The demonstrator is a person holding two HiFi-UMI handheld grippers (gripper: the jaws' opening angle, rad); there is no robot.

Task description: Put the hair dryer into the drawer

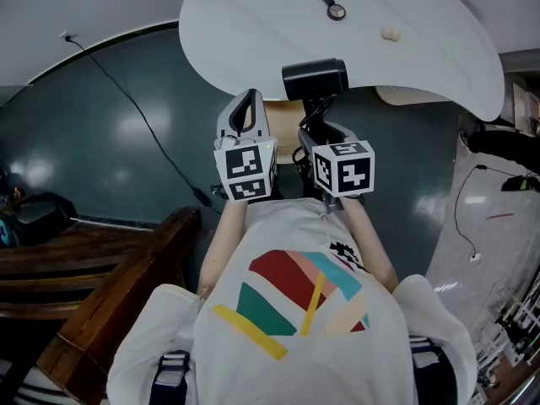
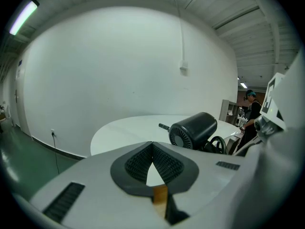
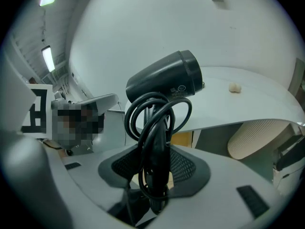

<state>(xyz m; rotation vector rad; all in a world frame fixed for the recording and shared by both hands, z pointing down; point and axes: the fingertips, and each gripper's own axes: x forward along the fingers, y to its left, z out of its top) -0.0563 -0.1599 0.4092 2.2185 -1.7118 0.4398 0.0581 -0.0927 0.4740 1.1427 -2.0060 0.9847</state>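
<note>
Though up off every surface and firmly in hand, not yet stowed: hair dryer (image 3: pixel 164 80) in the air, clamped by its handle between the jaws of the right gripper (image 3: pixel 155 175), with the black cord (image 3: pixel 155 137) looped round that handle and caught in the same grip. Barrel above the jaws, pointing sideways, over the near edge of the white table (image 1: pixel 253 24) in the head view. Touching nothing but the jaws.

Left gripper (image 2: pixel 152 149): jaws together, pad tips meeting, nothing between them. Held up just beside the right one, idle.

On the table, well apart from the dryer: small dark handled item (image 1: pixel 331 4) and pale lump (image 1: pixel 389 34). No part of the job.

Drawer: not made out for certain. Tan wooden patch (image 1: pixel 283 132) below the table edge, between the two grippers; possibly its front or inside, cannot tell, nor whether open.

Progress, as judged: pick-up done, hold on handle plus cord judged secure. Left to do: bring dryer down to the drawer, open it if shut (free left gripper the likely tool), lay dryer inside with cord tucked in, let go. Roughly the first half complete.
</note>
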